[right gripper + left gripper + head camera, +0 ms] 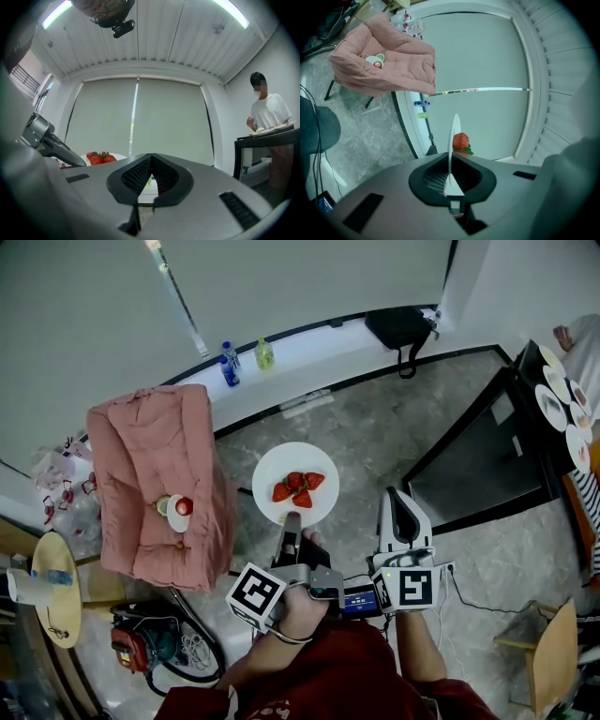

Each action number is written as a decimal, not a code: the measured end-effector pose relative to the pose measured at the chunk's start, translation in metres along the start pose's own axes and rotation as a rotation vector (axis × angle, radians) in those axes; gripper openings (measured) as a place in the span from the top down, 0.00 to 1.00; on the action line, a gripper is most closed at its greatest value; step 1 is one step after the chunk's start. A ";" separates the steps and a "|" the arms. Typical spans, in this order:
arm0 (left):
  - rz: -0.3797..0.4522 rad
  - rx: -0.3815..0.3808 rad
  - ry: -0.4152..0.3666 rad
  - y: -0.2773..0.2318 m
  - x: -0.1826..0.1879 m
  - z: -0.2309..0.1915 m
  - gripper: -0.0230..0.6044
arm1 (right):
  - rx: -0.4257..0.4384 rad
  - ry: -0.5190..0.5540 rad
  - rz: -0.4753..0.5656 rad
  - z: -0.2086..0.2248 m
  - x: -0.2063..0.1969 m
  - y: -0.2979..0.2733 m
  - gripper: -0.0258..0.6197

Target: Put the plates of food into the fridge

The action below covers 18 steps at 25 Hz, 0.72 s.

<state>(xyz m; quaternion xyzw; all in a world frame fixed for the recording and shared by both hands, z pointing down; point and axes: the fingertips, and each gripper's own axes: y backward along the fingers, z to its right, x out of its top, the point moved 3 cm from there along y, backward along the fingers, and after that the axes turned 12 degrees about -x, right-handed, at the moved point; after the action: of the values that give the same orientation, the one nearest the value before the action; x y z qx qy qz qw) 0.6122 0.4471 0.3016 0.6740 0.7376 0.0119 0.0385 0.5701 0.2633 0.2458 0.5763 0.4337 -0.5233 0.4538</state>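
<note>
The left gripper (292,521) has its jaws clamped on the near rim of the plate (274,465), which hangs level in the air over the floor with strawberries (298,487) on it. In the left gripper view, the rim stands edge-on between the jaws. The right gripper (400,512), just right of the plate, has its jaws closed on nothing.

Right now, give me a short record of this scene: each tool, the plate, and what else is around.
left tool: shut on the rim of the white plate
plate contents: strawberries
right tool: shut, empty, beside the left tool
pink quilt: small plate of food resting on it
window ledge: bottles
far right: more plates on a black cabinet
</note>
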 end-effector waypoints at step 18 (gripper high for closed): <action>-0.018 -0.019 0.021 -0.098 0.030 -0.014 0.94 | -0.001 0.034 -0.016 -0.011 -0.016 -0.100 0.94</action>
<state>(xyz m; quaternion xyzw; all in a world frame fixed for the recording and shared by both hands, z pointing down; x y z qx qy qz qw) 0.5107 0.4689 0.3076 0.6668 0.7439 0.0256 0.0372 0.4736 0.2949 0.2557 0.5812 0.4462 -0.5169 0.4426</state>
